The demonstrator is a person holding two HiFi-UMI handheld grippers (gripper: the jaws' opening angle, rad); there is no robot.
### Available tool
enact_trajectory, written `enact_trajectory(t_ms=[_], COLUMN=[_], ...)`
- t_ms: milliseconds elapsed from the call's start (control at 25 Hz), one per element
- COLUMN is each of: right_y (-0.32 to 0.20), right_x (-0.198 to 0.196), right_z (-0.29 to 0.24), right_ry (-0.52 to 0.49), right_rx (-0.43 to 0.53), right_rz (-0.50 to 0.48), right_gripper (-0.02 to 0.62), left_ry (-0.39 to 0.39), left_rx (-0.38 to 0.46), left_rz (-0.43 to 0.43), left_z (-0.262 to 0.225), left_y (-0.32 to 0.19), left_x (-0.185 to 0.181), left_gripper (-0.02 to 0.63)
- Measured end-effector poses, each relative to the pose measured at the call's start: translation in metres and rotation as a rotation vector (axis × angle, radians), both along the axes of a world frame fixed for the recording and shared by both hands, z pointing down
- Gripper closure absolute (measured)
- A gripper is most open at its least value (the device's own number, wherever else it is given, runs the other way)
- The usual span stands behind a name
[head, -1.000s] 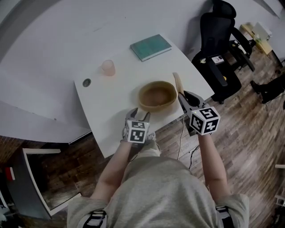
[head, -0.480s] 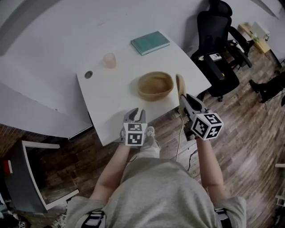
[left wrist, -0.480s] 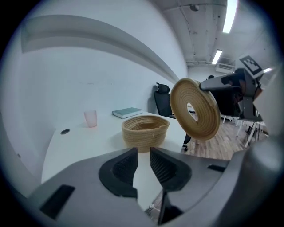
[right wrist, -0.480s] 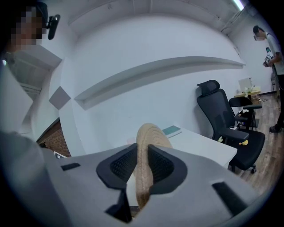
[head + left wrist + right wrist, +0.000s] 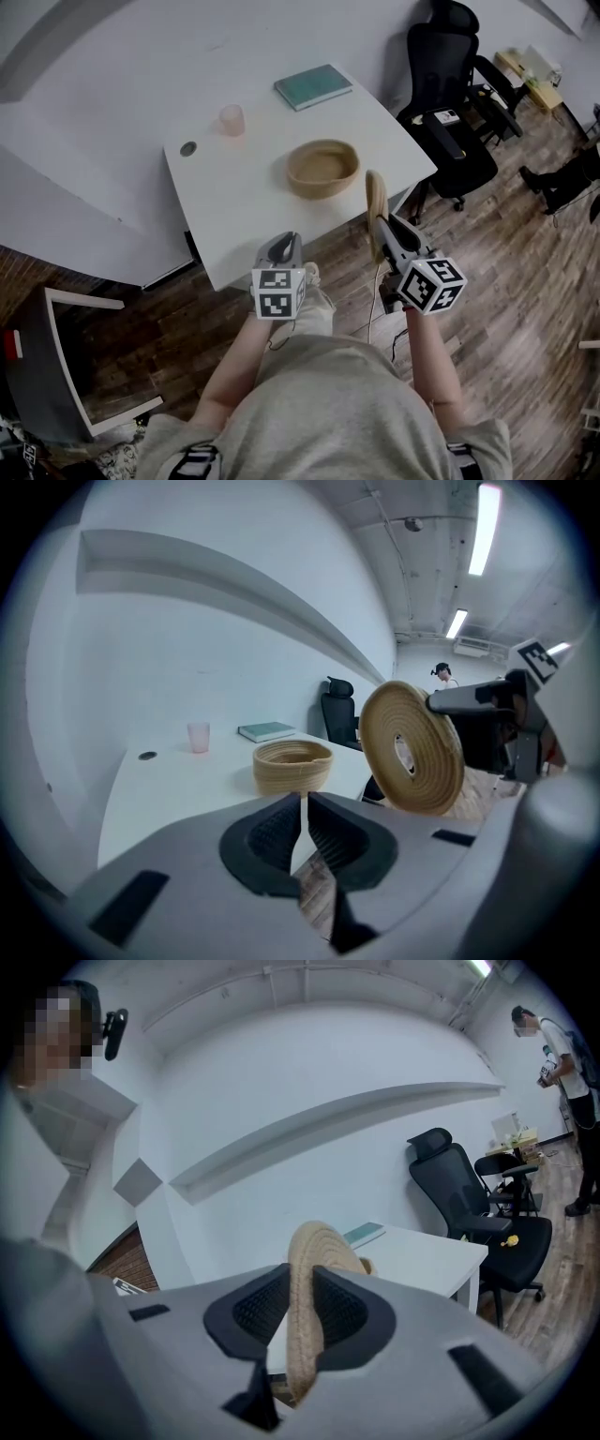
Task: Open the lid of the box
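Observation:
The round woven box [image 5: 322, 168] [image 5: 292, 765] stands uncovered on the white table [image 5: 234, 202]. Its woven lid [image 5: 375, 204] [image 5: 411, 748] [image 5: 307, 1283] is clamped edge-on, held upright, in my right gripper [image 5: 386, 225] [image 5: 302, 1312], off the table's front right corner. My left gripper [image 5: 284, 251] [image 5: 305, 832] hovers in front of the table's near edge, short of the box. Its jaws have come together with nothing between them.
A pink cup [image 5: 232, 119] [image 5: 198, 736], a teal book [image 5: 313, 86] [image 5: 267, 730] and a small dark disc [image 5: 188, 148] sit on the table's far part. A black office chair [image 5: 448, 112] [image 5: 469, 1204] stands to the right. A person [image 5: 565, 1101] stands far off.
Both grippers have drawn back from the table toward my body. The left gripper's jaws have gone from open to shut. The right gripper has carried the lid away from the box.

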State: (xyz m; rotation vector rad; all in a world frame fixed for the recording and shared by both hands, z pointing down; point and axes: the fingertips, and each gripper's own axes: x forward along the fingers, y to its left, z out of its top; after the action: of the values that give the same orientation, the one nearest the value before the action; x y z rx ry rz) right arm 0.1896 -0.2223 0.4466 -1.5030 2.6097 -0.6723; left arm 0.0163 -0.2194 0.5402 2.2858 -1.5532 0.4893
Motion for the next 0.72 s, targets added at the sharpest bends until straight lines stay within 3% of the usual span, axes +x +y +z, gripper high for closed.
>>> enact_trajectory(t_ms=[720], right_y=[0.085], right_x=[-0.017], right_z=[-0.007], right_ry=[-0.053], right_rx=[0.010], right_rz=[-0.014], right_gripper=[0.515], left_ry=[0.104], left_rx=[0.065], left_rz=[0.045], left_z=[-0.054], left_y=[0.072], left_x=[0.006], left_gripper=[0.591])
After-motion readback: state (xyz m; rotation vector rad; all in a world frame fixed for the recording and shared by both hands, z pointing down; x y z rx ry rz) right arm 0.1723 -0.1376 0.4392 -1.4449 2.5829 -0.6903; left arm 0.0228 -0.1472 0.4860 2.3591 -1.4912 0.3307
